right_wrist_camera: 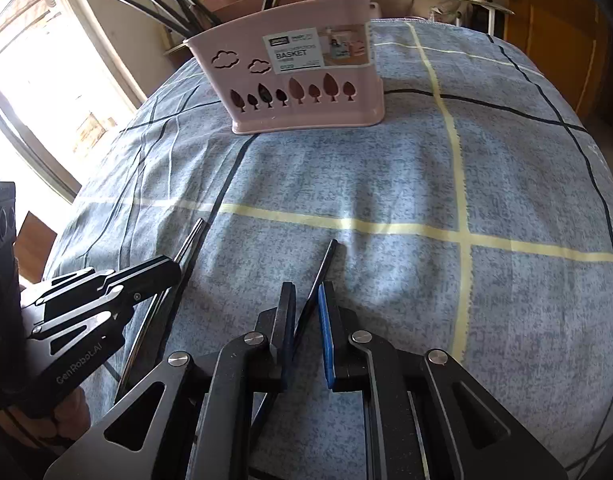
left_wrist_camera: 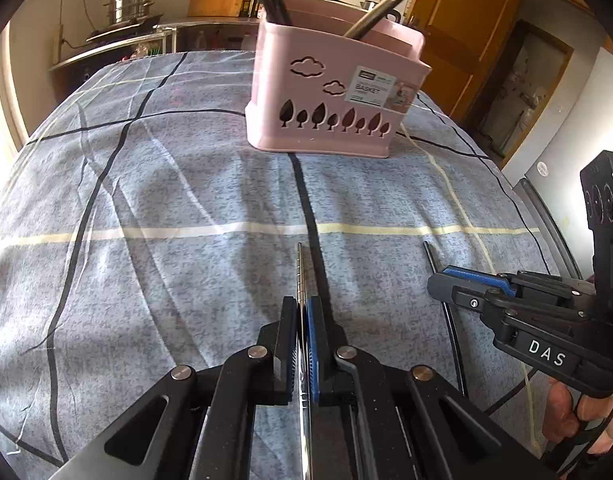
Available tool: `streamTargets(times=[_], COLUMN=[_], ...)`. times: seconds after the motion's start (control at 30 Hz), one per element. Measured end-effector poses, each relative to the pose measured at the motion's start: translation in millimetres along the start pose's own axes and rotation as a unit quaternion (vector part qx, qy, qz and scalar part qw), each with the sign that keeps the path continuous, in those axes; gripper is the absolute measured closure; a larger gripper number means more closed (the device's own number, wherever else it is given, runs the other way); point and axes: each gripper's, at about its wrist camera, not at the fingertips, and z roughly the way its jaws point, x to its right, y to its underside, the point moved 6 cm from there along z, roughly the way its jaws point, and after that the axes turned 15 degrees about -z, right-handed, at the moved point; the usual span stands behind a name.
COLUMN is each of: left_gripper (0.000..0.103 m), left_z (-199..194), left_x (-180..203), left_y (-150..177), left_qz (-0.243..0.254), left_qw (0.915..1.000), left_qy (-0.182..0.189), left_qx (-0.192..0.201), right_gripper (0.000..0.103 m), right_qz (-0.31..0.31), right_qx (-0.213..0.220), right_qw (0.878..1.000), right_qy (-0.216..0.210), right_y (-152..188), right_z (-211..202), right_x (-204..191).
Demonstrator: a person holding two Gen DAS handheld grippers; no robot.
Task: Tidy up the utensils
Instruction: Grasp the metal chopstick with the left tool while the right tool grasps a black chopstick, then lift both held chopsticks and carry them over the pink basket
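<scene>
Gripping a metal chopstick [left_wrist_camera: 300,276] tight between its pads, the left gripper [left_wrist_camera: 304,320] is keeping the stick pointed toward the pink basket [left_wrist_camera: 334,96], likely lined up for dropping in. Beside it, the right gripper [right_wrist_camera: 306,312] is straddling a dark chopstick [right_wrist_camera: 322,272] with a narrow gap showing; whether it is pinching yet, I cannot tell. Standing on the checked cloth [right_wrist_camera: 386,184], the basket is already holding several chopsticks leaning upright.

Left claw [left_wrist_camera: 304,312] clamped on metal chopstick [left_wrist_camera: 300,272], pink basket [left_wrist_camera: 330,92] beyond, right claw [left_wrist_camera: 446,284] alongside
</scene>
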Motion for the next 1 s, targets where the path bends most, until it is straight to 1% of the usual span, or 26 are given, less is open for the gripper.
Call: streamTargets(times=[0.13,0.33,0.5,0.6,0.67,0.73,0.87,1.0], left_gripper=[0.098,0.095,0.095,0.095,0.095,0.097,0.099,0.099], left_z=[1.4,7.8,12.3,14.0,14.6,14.8,13.5,-1.5], left_x=[-0.9,9.7,15.7,16.7,16.6,16.0,12.6,14.1], left_y=[-3.7,-4.7,-6.5,-8.9,-10.1,-10.9,-14.7,-24.1], left_qz=[-0.003,0.061,0.086,0.09,0.093,0.093,0.073,0.065], left_qw=[0.9999,0.9973,0.9952,0.995,0.9949,0.9948,0.9967,0.9978], left_qy=[0.0,-0.033,-0.041,-0.037,-0.033,-0.036,-0.026,-0.008], left_qx=[-0.013,-0.025,-0.023,-0.024,-0.023,-0.02,-0.022,-0.005], right_gripper=[0.091,0.091,0.091,0.094,0.094,0.095,0.096,0.096], right_qz=[-0.011,-0.008,-0.004,-0.002,-0.001,-0.002,0.011,0.013], right_qx=[-0.001,-0.023,-0.026,-0.02,-0.015,-0.012,-0.005,0.023], right_qw=[1.0,1.0,0.999,0.999,1.0,1.0,1.0,1.0], right_qy=[-0.002,0.004,0.022,0.028,0.028,0.029,0.014,0.017], right_y=[-5.1,-0.1,1.9,0.1,-1.1,-2.5,-5.0,-14.6], right_z=[2.9,-0.6,1.0,3.1,4.2,4.8,3.0,-14.0], right_x=[-3.0,-4.7,-9.7,-8.9,-8.1,-7.9,-4.5,-2.5])
